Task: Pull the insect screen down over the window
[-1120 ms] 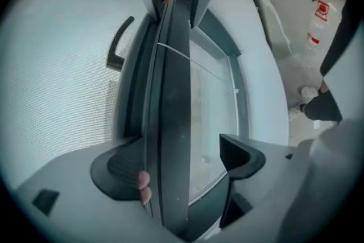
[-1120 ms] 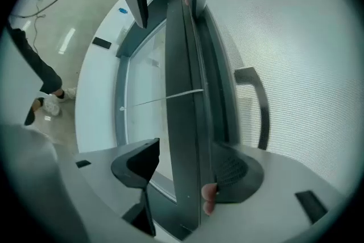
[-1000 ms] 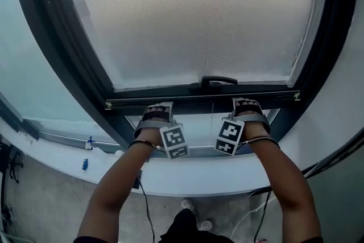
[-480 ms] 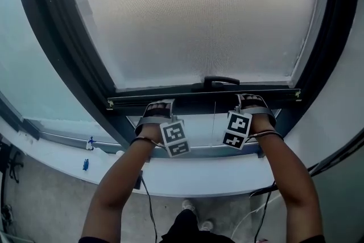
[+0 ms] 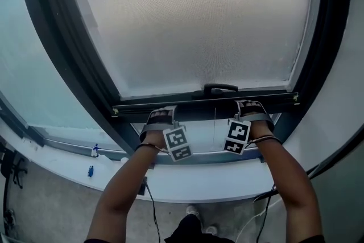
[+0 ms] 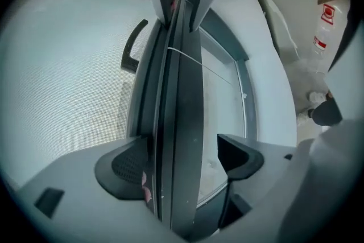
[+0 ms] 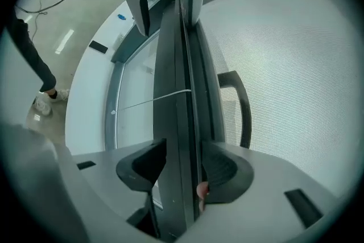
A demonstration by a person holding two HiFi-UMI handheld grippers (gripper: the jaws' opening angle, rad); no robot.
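Observation:
The grey mesh insect screen (image 5: pixel 199 20) fills the dark window frame. Its dark bottom bar (image 5: pixel 205 104) hangs a little above the sill, with a black handle (image 5: pixel 220 88) on it. My left gripper (image 5: pixel 159 116) straddles the bar (image 6: pixel 182 82). One pad touches it and the other stands off with a gap, so the gripper (image 6: pixel 185 159) is open. My right gripper (image 5: pixel 249 106) is shut on the bar (image 7: pixel 176 65), both pads against it (image 7: pixel 183 167). Each gripper view shows the other gripper further along the bar.
A thin white cord (image 5: pixel 214 122) hangs from the bar across the open gap. Below it runs the white sill (image 5: pixel 199 182), with small blue things (image 5: pixel 90 171) at the left. Cables trail on the floor. A person's legs and shoes (image 7: pixel 42 101) stand nearby.
My right gripper has slid a little to the right along the bar. The left gripper has kept its place. The whole view has shifted slightly.

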